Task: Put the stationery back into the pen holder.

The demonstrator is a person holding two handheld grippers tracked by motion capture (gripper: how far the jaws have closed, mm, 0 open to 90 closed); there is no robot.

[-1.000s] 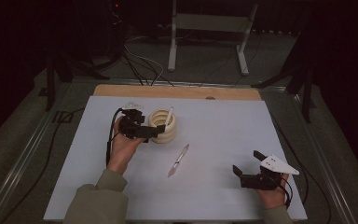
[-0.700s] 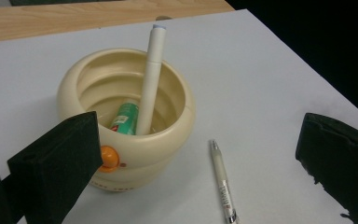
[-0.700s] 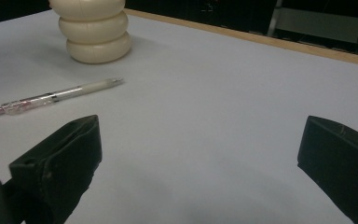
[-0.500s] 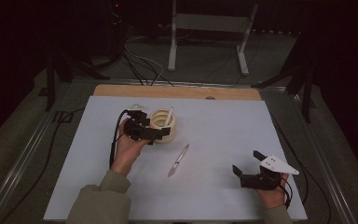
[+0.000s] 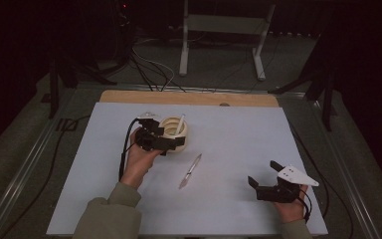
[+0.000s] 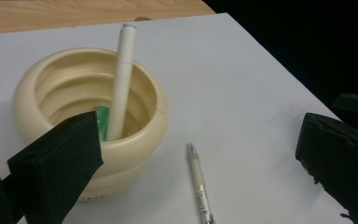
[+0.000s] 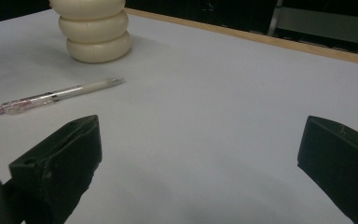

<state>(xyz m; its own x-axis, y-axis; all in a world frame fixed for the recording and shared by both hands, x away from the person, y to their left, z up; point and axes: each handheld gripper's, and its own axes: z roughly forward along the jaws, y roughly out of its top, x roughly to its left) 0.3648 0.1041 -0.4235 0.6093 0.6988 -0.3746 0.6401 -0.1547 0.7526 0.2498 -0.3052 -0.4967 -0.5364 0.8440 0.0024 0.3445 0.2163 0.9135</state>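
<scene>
A cream ribbed cup [image 5: 175, 130] stands left of the table's middle, with a white marker [image 5: 179, 124] leaning upright in it. My left gripper [image 5: 171, 144] sits against the cup's near side and is open. In the left gripper view the cup [image 6: 137, 154] also holds something green [image 6: 103, 119] beside the marker [image 6: 121, 79]. A clear pen [image 5: 190, 171] lies flat on the sheet, just past the cup [image 6: 199, 186]. My right gripper [image 5: 264, 180] rests open near the front right. It faces the pen [image 7: 58, 95] and the cup [image 7: 95, 32] across bare sheet.
The white sheet [image 5: 238, 124] covers the table, with a wooden strip [image 5: 189, 97] along its far edge. Beyond that are a metal stand [image 5: 221, 30] and cables on the floor. A black cable [image 5: 124, 154] trails from my left gripper.
My left gripper has edged right, closer to the cup. The right gripper, the pen and the cup have stayed where they were.
</scene>
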